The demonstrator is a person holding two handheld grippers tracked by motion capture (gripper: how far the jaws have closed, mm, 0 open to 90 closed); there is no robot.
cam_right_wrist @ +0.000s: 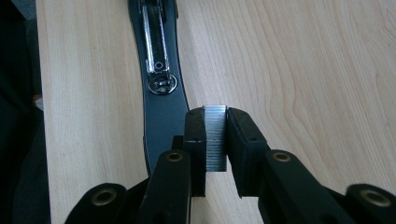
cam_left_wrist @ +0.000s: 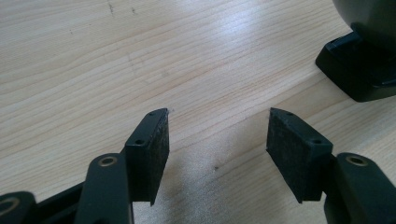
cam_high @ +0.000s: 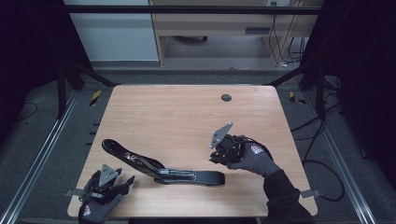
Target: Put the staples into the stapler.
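Staple strip point(cam_right_wrist: 215, 137) pinched in right gripper point(cam_right_wrist: 215, 140) above opened stapler point(cam_right_wrist: 161, 84) (lid swung back), left gripper point(cam_left_wrist: 217, 140) spread wide nearby

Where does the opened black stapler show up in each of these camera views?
High view: the stapler lies opened flat on the table's near half, between the two grippers.
Left gripper view: its black end sits in the top right corner.
Right gripper view: its metal channel runs up from the jaws.
Shared landmark: the wood-grain table.
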